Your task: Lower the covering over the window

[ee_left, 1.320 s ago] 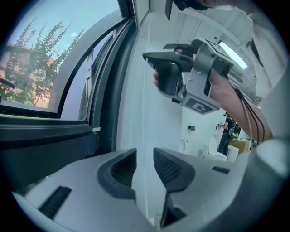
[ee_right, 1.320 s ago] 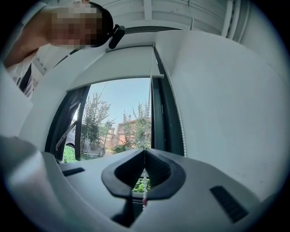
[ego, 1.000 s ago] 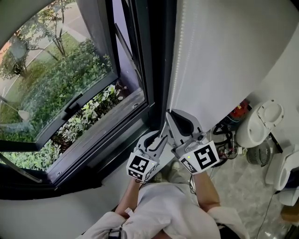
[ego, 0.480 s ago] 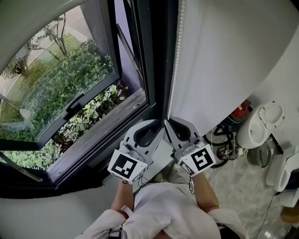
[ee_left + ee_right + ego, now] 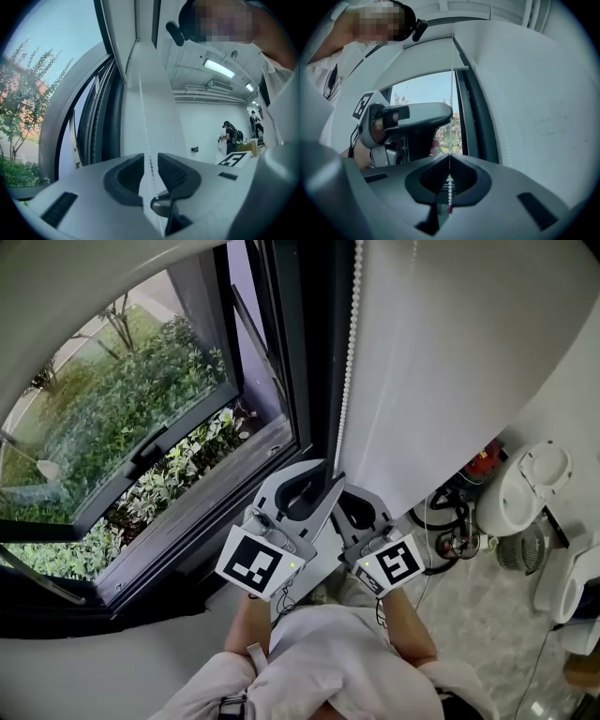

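- Covering: roller blind (image 5: pixel 84 296) sat rolled high, its white lower edge across the upper left of the head view. Window (image 5: pixel 141 427) below it was mostly bare.
- Blind is worked by the bead chain (image 5: pixel 349 381), which hung at frame centre along the dark frame.
- Handling, judged: chain is light, thin and limp, with beads likely slippery. Best pinched square across the beads, high up, and drawn straight down.
- Right gripper (image 5: pixel 449 159): fingers closed, clamping the chain.
- Left gripper (image 5: pixel 151 164): fingers apart and just been closing. Chain ran between them, not pressed.
- Versus one second ago: left gripper now stood above the right, which sat lower. Blind edge seemed to cover more glass.
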The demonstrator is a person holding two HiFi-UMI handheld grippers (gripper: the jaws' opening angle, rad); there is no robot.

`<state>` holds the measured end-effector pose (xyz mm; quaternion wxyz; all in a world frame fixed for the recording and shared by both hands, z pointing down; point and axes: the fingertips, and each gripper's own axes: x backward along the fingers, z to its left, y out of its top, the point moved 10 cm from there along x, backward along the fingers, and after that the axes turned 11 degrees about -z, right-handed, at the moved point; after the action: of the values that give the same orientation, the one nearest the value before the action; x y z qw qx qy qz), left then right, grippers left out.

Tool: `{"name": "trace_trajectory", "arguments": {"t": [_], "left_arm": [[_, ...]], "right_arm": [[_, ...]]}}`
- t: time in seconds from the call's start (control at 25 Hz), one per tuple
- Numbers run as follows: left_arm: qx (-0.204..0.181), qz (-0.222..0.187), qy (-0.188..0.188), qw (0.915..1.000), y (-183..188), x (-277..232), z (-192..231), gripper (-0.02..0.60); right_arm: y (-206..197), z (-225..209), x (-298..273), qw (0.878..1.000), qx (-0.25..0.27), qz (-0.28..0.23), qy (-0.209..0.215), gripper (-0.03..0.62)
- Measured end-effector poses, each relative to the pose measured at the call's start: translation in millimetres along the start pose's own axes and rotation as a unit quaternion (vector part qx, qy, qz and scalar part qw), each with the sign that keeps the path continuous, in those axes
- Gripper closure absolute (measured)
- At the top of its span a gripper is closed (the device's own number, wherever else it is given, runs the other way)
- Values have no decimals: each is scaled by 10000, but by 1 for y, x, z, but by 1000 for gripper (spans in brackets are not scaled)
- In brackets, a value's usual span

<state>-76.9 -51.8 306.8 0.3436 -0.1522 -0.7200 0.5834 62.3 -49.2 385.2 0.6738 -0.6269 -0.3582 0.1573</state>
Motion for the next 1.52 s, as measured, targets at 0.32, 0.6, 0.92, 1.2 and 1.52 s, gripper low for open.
{"name": "trace_trajectory", "arguments": {"t": [0.32, 0.6, 0.92, 1.2, 1.52], "left_arm": [[-128, -27, -52, 9999, 13, -21, 5, 538], [69, 176, -47, 9998, -7, -18, 4, 568], [295, 482, 58, 9984, -41, -4, -1, 568], [457, 657, 126, 9967, -70, 7, -3, 568], [589, 769, 211, 9951, -89, 15, -5, 568]], "right_arm": [[1, 0, 2, 10000, -30, -51, 10, 597], [-15, -2, 6, 9997, -68, 245, 11, 597], [-47, -2, 16, 9975, -259, 659, -73, 597], [-73, -4, 23, 9946, -387, 953, -164, 597], [-91, -4, 28, 9920, -490, 1147, -188, 597]]}}
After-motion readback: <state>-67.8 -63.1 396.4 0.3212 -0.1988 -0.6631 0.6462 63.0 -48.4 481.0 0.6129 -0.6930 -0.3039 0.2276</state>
